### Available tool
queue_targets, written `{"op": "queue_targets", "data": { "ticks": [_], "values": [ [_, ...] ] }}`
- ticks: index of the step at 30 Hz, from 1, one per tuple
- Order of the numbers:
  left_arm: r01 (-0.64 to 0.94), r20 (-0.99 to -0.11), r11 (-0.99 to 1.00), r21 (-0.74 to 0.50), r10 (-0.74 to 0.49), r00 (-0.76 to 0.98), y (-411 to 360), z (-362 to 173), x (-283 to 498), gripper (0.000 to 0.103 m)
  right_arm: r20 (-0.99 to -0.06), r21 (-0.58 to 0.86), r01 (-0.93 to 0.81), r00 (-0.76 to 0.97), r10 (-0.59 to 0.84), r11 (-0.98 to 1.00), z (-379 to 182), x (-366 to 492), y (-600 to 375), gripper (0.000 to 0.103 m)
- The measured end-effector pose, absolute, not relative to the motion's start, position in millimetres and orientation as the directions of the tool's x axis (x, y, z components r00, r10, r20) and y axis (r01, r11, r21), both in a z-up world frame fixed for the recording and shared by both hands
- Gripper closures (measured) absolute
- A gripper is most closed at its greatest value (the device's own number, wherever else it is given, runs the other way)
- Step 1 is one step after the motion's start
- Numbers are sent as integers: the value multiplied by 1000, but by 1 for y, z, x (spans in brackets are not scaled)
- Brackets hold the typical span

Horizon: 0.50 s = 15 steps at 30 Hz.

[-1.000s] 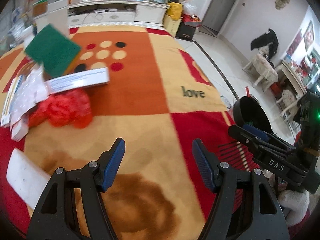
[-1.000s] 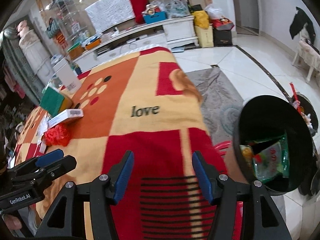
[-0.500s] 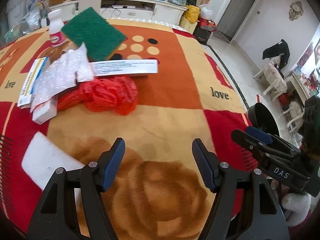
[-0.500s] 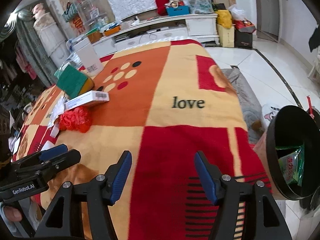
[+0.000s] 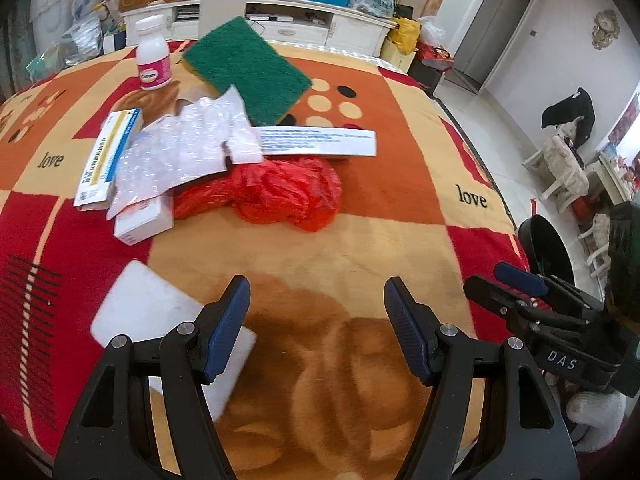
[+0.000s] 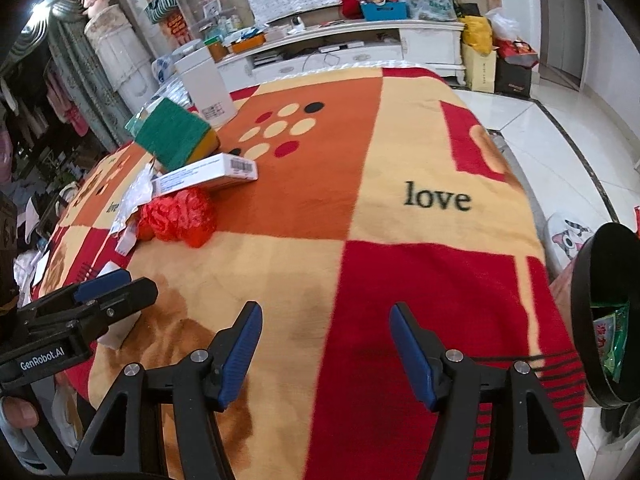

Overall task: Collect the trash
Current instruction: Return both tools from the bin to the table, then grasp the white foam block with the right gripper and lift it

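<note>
While both jaws gape empty, step reads as reach for next pick. Left gripper [image 5: 316,320] faces crumpled red plastic bag [image 5: 276,196]; right gripper [image 6: 326,344] idles beside. Black round trash bin [image 6: 600,320] sits right of bag, off blanket edge. Next: advance, straddle bag, pinch.

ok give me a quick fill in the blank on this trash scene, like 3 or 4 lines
1. The crumpled plastic bag on the blanket is coloured ____.
2. The word printed on the blanket in black is ____.
3. Both the left claw and the right claw have their jaws ____.
4. The scouring pad has a top face coloured ____.

Missing words: red; love; open; green
</note>
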<state>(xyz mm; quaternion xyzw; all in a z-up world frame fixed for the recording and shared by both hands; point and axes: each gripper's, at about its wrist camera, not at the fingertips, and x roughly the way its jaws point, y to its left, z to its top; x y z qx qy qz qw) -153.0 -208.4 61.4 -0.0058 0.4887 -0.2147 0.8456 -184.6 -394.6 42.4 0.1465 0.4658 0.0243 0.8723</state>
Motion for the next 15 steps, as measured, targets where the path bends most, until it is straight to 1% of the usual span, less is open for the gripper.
{"op": "queue_targets", "data": {
  "ticks": [4,10,15],
  "values": [
    [345,-825,913,-217,-361,435,-193,64,-148,34,-806,298,57,550,219,953,42,-181,-382,39],
    [289,-834,926,-244,-352,425,-148,65,-134,34,-774,412,-46,510,376,910,38,-174,-351,36],
    [244,-843,946,-215,-306,443,-109,66,-126,34,-761,416,-182,466,451,891,43,-165,-304,35]
  ]
}}
